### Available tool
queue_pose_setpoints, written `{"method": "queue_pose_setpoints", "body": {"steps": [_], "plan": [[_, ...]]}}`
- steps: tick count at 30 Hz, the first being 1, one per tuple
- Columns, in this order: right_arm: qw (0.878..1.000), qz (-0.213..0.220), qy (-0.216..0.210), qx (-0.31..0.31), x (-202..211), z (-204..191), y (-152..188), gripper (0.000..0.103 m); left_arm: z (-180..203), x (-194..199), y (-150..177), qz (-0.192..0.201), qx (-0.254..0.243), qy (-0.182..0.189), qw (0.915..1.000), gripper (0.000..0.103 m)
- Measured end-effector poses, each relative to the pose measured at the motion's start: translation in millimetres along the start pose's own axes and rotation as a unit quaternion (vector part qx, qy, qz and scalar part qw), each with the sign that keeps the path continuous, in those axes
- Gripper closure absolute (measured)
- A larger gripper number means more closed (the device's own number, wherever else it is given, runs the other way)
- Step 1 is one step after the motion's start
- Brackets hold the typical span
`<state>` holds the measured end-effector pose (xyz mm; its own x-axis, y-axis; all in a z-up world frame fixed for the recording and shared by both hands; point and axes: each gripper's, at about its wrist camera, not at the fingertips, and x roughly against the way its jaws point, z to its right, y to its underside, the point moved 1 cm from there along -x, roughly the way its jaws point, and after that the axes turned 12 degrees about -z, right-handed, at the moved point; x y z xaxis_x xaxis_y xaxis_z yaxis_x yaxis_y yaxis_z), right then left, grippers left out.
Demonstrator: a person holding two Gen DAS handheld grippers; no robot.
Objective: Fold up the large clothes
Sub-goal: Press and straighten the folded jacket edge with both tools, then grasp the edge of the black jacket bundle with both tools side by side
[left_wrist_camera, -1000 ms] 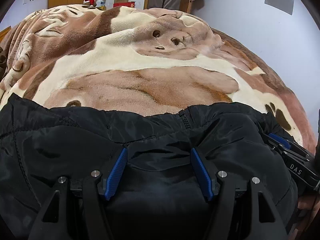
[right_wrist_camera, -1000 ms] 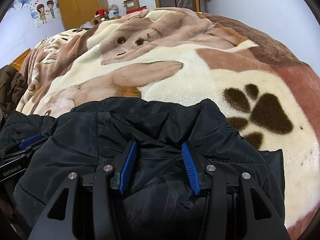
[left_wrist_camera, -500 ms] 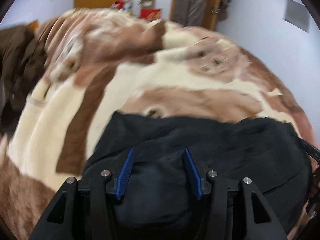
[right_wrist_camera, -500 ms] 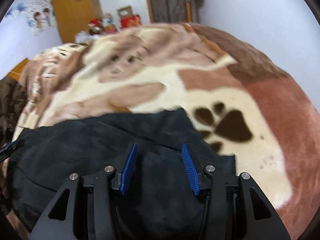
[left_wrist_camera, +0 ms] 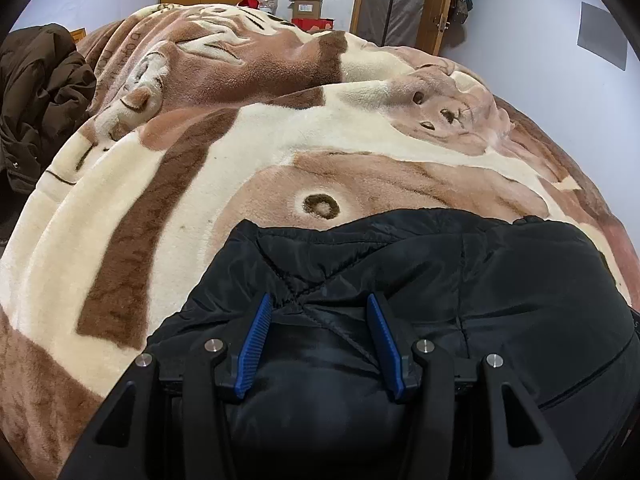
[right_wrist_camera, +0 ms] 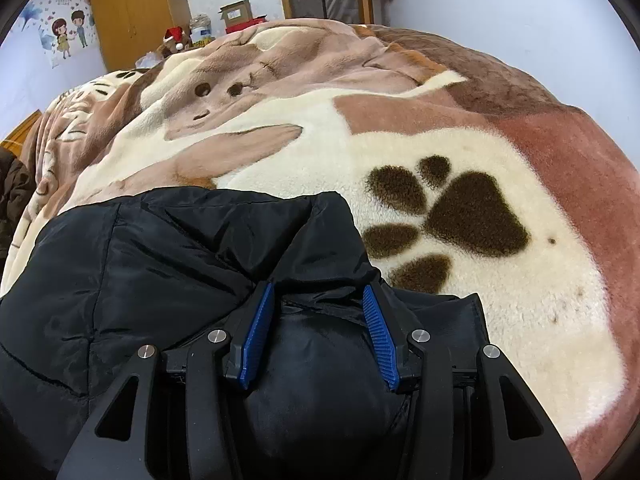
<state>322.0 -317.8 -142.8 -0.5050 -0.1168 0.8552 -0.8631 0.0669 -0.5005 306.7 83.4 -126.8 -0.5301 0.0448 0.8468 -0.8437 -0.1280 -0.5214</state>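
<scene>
Black, puffy and quilted, the jacket (left_wrist_camera: 460, 280) fills the lower part of the left wrist view, bunched on the blanket (left_wrist_camera: 240, 152) near the bed's front edge. The left gripper (left_wrist_camera: 320, 340) is closed on a thick bulge of it; the blue pads (left_wrist_camera: 256, 344) press into the cloth at about half width (padding this deep keeps the jaws from meeting). Judging from the task, the hold is there so that a side of the jacket can be carried over into a fold. A brown coat (left_wrist_camera: 40, 100) lies heaped at the blanket's left edge, well apart. Beyond the far edge stands a cardboard box (left_wrist_camera: 306, 7); what is inside cannot be seen.

Over on the right wrist view, the right gripper (right_wrist_camera: 318, 332) likewise clamps a fat wad of jacket (right_wrist_camera: 160, 248), jaws held part open by the padding. Its grip sits close to a folded-over flap just beside the blanket's paw print (right_wrist_camera: 448, 216). Both grips at once probably keep the slippery shell from sliding. The same box (right_wrist_camera: 236, 11) shows past the far edge, flaps up, contents hidden.
</scene>
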Motion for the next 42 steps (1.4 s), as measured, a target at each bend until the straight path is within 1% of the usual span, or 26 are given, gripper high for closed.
{"method": "queue_pose_setpoints", "body": {"steps": [10, 15, 18, 20, 22, 26, 28, 31, 33, 34, 36, 37, 42], "plan": [[1.000, 0.011, 0.000, -0.001, 1, 0, 2, 0.057, -1, -1, 0, 0.007, -0.001, 0.000, 1.0000, 0.050], [1.000, 0.007, 0.005, 0.001, 2, -1, 2, 0.057, -1, -1, 0, 0.005, -0.002, -0.002, 1.0000, 0.050], [1.000, -0.003, 0.014, 0.004, 7, -3, -2, 0.056, 2, 2, -2, -0.002, -0.009, -0.017, 0.9998, 0.050], [1.000, -0.019, 0.019, 0.005, 15, -5, -6, 0.056, 5, 9, -5, -0.010, -0.012, -0.025, 0.9996, 0.050], [1.000, -0.023, 0.020, 0.003, 27, -6, -8, 0.056, 4, 20, -8, -0.015, -0.012, -0.027, 0.9995, 0.050], [1.000, -0.004, -0.001, -0.003, 67, -7, -3, 0.056, -1, 53, -7, -0.003, -0.011, -0.025, 0.9996, 0.050], [1.000, 0.006, -0.014, -0.002, 87, -7, 7, 0.056, -3, 71, -4, 0.009, -0.011, -0.028, 0.9995, 0.050], [1.000, 0.015, -0.022, 0.009, 103, -8, 25, 0.056, -10, 94, 7, 0.024, -0.007, -0.027, 0.9993, 0.050], [1.000, -0.003, -0.012, 0.018, 96, -9, 33, 0.056, -13, 94, 15, 0.019, -0.009, -0.033, 0.9992, 0.050], [1.000, -0.019, -0.002, 0.020, 86, -8, 36, 0.056, -14, 88, 20, 0.008, -0.010, -0.039, 0.9991, 0.050], [0.999, -0.033, -0.002, 0.019, 73, -4, 38, 0.056, -18, 70, 28, -0.020, -0.004, -0.040, 0.9990, 0.050], [0.999, -0.033, -0.001, 0.018, 70, -3, 38, 0.056, -18, 65, 30, -0.022, -0.002, -0.037, 0.9991, 0.050], [0.999, -0.039, 0.015, 0.028, 62, -7, 38, 0.056, -12, 62, 30, -0.017, -0.007, -0.050, 0.9986, 0.050]]}}
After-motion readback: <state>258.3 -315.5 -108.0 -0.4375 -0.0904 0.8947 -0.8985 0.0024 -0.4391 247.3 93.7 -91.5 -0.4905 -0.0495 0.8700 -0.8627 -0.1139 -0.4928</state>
